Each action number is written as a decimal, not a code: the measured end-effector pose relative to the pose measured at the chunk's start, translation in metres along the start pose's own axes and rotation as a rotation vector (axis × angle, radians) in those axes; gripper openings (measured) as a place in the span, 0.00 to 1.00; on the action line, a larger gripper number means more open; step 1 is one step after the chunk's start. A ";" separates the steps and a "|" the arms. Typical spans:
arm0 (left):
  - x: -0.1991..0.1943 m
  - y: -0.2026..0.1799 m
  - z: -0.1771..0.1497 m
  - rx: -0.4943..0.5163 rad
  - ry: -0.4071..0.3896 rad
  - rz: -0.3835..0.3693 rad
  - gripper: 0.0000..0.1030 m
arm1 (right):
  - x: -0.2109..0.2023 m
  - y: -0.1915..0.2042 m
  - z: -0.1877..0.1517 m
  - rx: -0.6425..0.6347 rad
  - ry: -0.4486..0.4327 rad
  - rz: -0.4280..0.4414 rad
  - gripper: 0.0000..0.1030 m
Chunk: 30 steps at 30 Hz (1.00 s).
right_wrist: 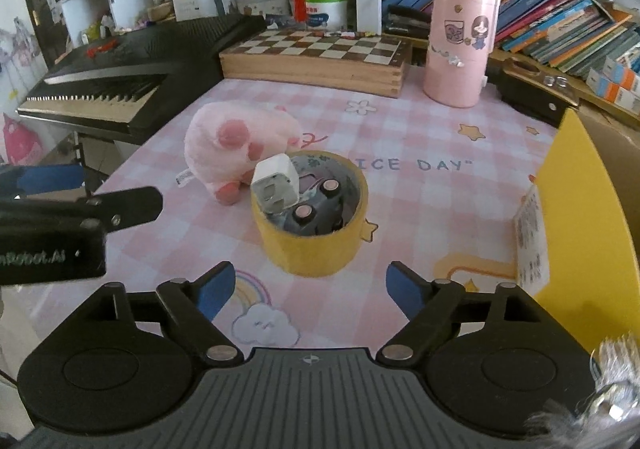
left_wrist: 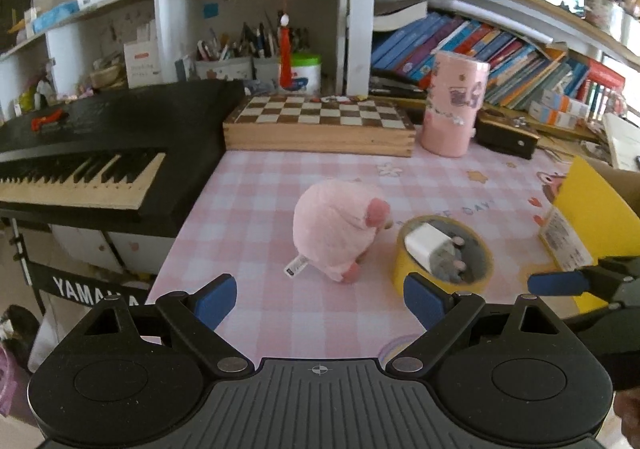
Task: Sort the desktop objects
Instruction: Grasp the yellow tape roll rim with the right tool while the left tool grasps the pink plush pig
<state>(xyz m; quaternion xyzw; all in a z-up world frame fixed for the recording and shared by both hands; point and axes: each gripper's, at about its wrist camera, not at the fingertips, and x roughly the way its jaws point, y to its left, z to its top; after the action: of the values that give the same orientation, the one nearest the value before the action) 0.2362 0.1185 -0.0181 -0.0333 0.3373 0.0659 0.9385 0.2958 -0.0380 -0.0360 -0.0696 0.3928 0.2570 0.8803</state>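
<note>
A pink plush toy lies on the pink checked mat, also in the right wrist view. Beside it a yellow tape roll stands flat, with a white charger plug and a grey toy car inside its ring; the roll, plug and car show in the right wrist view. My left gripper is open and empty, just short of the plush and roll. My right gripper is open and empty, just short of the roll.
A black keyboard lines the left. A wooden chessboard box and a pink cylinder stand at the back. A yellow box stands at the right. Shelves of books rise behind.
</note>
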 end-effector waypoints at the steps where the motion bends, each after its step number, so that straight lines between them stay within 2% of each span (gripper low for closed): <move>1: 0.005 0.000 0.002 -0.003 0.005 0.005 0.90 | 0.005 -0.001 0.002 -0.002 0.007 0.000 0.80; 13: 0.042 0.000 0.020 0.002 0.047 0.025 0.90 | 0.066 0.001 0.030 -0.043 0.072 0.012 0.82; 15: 0.046 -0.002 0.022 0.006 0.052 0.020 0.90 | 0.072 0.000 0.031 -0.046 0.078 0.011 0.79; 22: 0.062 -0.008 0.026 0.018 0.065 -0.007 0.90 | 0.071 -0.005 0.032 -0.047 0.079 0.014 0.78; 30: 0.089 -0.020 0.031 0.053 0.084 -0.048 0.90 | 0.060 -0.020 0.025 -0.023 0.096 -0.026 0.77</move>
<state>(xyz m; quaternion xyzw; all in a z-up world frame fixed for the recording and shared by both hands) 0.3263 0.1114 -0.0507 -0.0194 0.3769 0.0331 0.9254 0.3558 -0.0228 -0.0638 -0.0973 0.4304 0.2463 0.8629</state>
